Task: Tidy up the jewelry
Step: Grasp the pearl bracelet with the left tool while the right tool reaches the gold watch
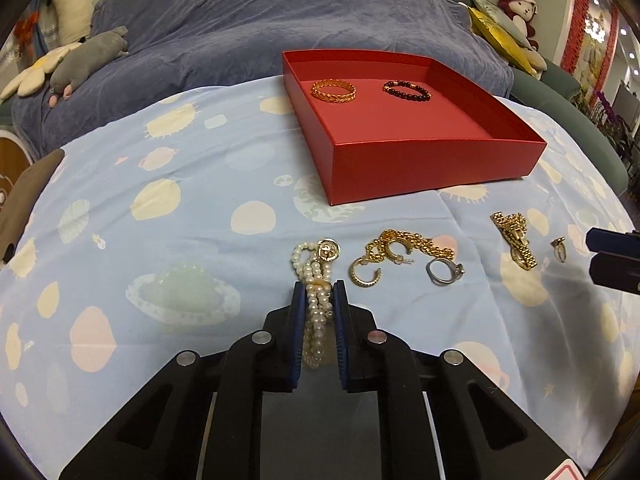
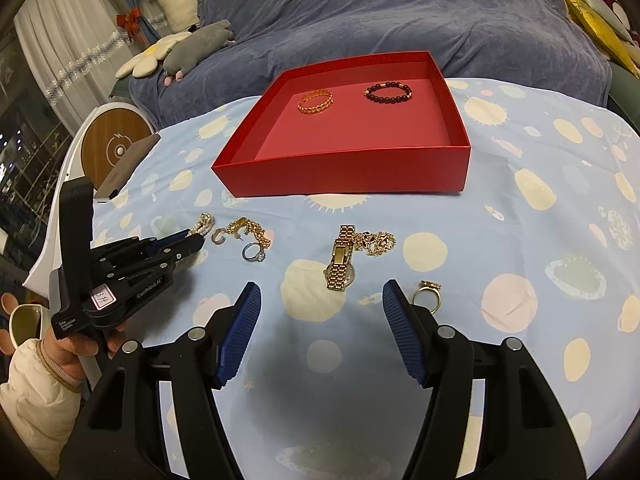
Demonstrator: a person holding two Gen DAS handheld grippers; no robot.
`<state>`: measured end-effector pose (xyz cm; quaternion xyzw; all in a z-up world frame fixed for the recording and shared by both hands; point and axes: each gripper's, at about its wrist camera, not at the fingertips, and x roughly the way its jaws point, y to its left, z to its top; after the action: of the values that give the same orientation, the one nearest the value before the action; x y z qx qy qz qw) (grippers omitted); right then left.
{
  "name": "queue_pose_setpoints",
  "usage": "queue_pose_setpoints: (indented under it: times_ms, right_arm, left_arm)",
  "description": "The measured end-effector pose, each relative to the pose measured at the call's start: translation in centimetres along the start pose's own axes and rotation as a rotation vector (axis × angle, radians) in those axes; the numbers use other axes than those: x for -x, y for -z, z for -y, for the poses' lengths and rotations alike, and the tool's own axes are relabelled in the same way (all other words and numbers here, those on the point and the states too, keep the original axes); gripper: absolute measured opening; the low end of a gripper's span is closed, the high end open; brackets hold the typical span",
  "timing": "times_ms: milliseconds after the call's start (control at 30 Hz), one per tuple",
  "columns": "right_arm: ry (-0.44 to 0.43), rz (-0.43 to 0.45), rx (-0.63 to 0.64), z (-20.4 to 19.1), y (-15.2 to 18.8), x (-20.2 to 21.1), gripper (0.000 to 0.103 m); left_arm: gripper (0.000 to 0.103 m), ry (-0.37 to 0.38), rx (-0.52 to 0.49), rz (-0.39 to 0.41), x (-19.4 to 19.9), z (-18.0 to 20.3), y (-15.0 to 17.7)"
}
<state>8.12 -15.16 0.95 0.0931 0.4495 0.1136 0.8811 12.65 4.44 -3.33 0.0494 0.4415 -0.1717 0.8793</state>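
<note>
A white pearl strand (image 1: pixel 316 264) with a gold charm lies on the spotted blue cloth, and my left gripper (image 1: pixel 319 286) is shut on its near part. The same gripper (image 2: pixel 192 240) shows at the left in the right wrist view. My right gripper (image 2: pixel 321 286) stands open just short of a gold watch (image 2: pixel 340 260), with a gold ring (image 2: pixel 428 298) beside its right finger. Gold hoop earrings with a chain (image 1: pixel 384 252) and a silver ring (image 1: pixel 442 272) lie between the two. The red box (image 1: pixel 400 168) beyond holds a gold bangle (image 1: pixel 333 90) and a dark bead bracelet (image 1: pixel 407 91).
A thin gold chain (image 2: pixel 378 242) lies tangled by the watch. A brown flat case (image 2: pixel 124 168) rests at the cloth's left edge, near a round wooden disc (image 2: pixel 116 148). Behind the box is a blue-covered sofa (image 2: pixel 360 12) with plush toys (image 2: pixel 200 46). A hand (image 2: pixel 76 346) holds the left gripper.
</note>
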Motion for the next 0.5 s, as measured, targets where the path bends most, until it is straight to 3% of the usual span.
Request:
queue_pose_setpoints:
  times_ms: [167, 500]
  right_arm:
    - [0.003, -0.011, 0.008, 0.0, 0.0, -0.6, 0.061]
    - [0.024, -0.030, 0.035, -0.5, -0.7, -3.0, 0.048]
  left_arm:
    - [0.011, 0.028, 0.056, 0.012, 1.9, 0.6, 0.3]
    - [0.011, 0.106, 0.094, 0.029, 4.9, 3.3, 0.1]
